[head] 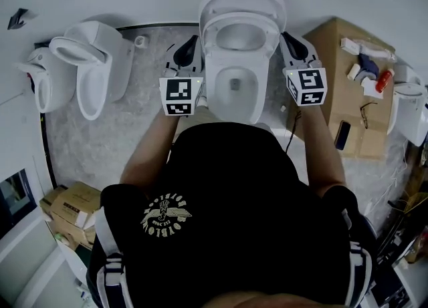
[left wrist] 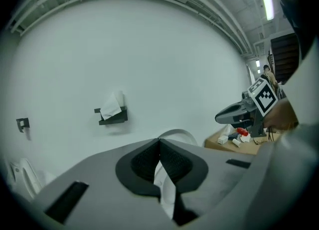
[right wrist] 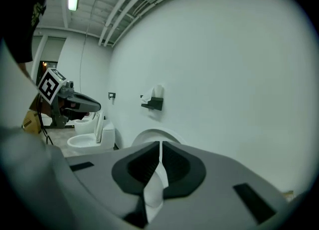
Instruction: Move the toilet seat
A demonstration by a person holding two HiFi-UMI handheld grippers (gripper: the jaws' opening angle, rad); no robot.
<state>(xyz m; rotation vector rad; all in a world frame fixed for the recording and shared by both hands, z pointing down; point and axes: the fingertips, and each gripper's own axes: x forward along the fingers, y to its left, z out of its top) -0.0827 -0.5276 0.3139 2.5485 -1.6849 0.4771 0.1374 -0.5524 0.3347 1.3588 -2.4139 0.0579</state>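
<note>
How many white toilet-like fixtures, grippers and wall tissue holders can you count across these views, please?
White toilet-like fixtures: 4
Grippers: 2, left gripper and right gripper, each shut on the toilet seat
Wall tissue holders: 1
Total: 7

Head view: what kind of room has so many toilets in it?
Probably a workshop or test room, not a home bathroom: the middle toilet has another toilet standing beside it, and a cardboard box with clutter on top sits nearby.
</note>
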